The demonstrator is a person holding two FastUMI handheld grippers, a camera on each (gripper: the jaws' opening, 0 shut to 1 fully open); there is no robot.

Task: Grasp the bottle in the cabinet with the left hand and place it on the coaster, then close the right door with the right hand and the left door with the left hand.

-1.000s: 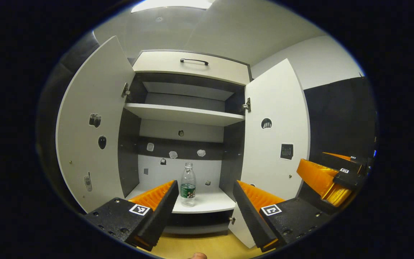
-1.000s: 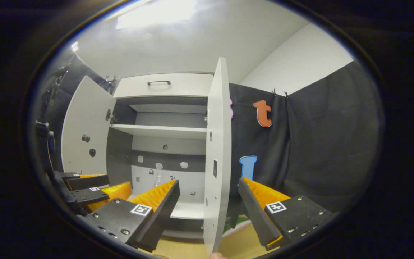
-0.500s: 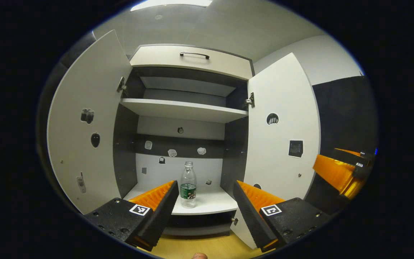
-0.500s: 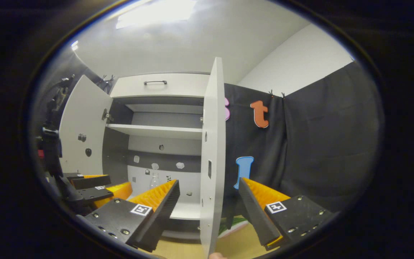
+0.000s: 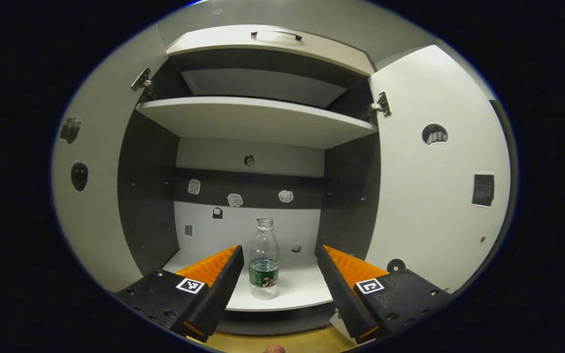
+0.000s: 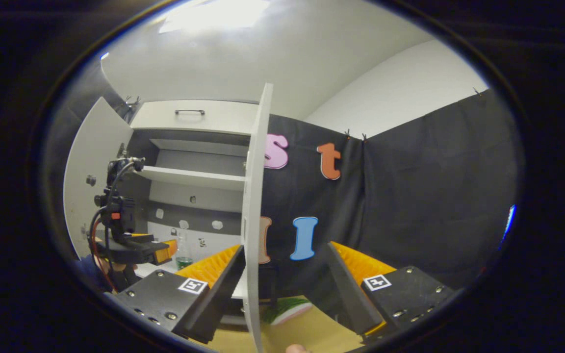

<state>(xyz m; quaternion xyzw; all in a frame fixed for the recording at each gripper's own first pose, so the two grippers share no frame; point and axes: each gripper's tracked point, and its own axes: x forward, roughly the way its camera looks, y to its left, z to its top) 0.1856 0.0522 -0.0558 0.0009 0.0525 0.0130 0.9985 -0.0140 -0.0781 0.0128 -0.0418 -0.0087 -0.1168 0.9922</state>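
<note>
on the lower shelf [image 5: 302, 289] of the cabinet [image 5: 258, 122] the bottle [image 5: 264, 262] stands upright, a little back from the shelf's front edge, with no cap visible on its neck. the left gripper [image 5: 276, 267] has its fingers spread wide, one to either side of the bottle and short of it, touching nothing. to do the grasp well, i judge it should go straight in with the bottle centred between the fingers, close on the labelled middle rather than the narrow neck, and squeeze gently, since thin plastic would buckle and a lean might spill whatever is inside. the left gripper view gives the bottle and shelf head-on, plus both doors swung open beside the shelf. the right gripper view gives what that one lacks: the right door [image 6: 254, 215] edge-on between the parted fingers of the right gripper [image 6: 282, 274], which grips nothing, and a pale and green thing low beside the door on the wooden top, possibly the coaster [image 6: 285, 309], though i cannot tell.
</note>
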